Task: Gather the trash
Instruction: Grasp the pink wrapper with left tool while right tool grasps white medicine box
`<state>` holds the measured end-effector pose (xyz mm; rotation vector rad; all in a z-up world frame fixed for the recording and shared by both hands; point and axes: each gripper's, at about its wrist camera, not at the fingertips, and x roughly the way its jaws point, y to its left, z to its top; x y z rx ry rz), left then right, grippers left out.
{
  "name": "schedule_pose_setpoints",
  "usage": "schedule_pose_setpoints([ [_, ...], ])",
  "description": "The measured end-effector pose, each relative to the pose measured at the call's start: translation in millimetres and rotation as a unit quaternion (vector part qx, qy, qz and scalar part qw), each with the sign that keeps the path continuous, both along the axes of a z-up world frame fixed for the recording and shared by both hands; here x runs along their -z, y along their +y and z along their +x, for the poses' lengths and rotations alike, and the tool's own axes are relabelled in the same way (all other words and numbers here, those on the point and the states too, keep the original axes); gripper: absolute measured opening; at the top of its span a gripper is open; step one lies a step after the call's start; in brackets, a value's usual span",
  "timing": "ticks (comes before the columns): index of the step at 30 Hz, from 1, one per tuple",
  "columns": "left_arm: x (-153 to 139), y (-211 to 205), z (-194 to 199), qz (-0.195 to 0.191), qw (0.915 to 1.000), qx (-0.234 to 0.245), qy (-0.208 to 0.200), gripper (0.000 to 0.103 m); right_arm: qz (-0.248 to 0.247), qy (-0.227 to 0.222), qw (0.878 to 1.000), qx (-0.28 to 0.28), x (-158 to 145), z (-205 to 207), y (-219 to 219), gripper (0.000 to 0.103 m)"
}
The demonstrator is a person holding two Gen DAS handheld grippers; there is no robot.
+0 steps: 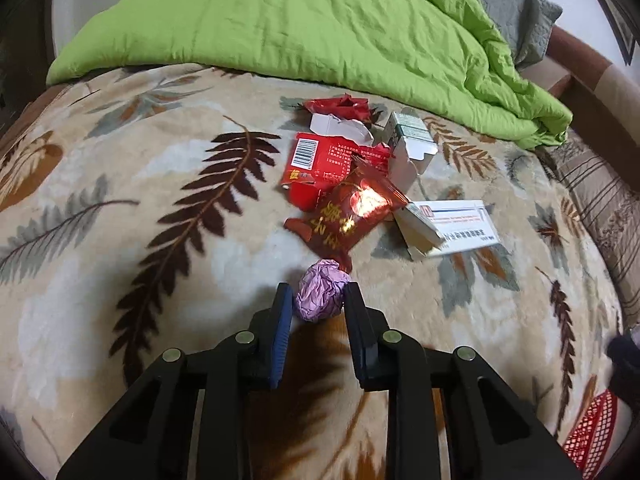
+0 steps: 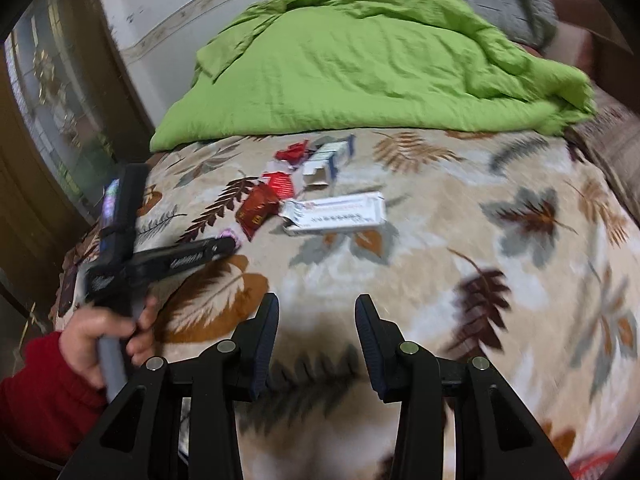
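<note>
A crumpled purple paper ball (image 1: 320,289) lies on the leaf-patterned blanket (image 1: 140,200). My left gripper (image 1: 318,296) is shut on it, a pad against each side. Just beyond it is a pile of trash: a dark red snack wrapper (image 1: 344,216), a torn red carton (image 1: 316,164), a white box (image 1: 452,224), a small grey-green box (image 1: 408,140) and a crumpled red wrapper (image 1: 340,106). In the right wrist view my right gripper (image 2: 316,308) hangs open over bare blanket with nothing between its fingers, nearer the camera than the white box (image 2: 340,212). The left gripper (image 2: 228,242) shows at the left there.
A bright green duvet (image 1: 320,20) is heaped along the far side of the bed, with a grey pillow (image 1: 516,8) behind it. A red mesh object (image 1: 592,432) sits at the lower right edge. A hand (image 2: 104,332) in a red sleeve holds the left gripper's handle.
</note>
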<state>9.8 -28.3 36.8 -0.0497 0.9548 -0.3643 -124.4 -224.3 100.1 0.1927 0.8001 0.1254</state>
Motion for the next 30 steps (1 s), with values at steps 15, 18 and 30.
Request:
schedule_pose_setpoints([
  [15, -8, 35, -24, -0.017, 0.9980, -0.051, -0.035, 0.025, -0.123, 0.020, 0.991, -0.057, 49, 144, 65, 0.022],
  [18, -6, 36, -23, -0.022, 0.9981, -0.049, -0.030, 0.025, -0.129, 0.027, 0.990, -0.060, 59, 153, 67, 0.011],
  [30, -19, 27, -46, -0.011, 0.9979, -0.027, -0.057, 0.025, -0.068, -0.022, 0.997, -0.037, 24, 80, 54, 0.006],
])
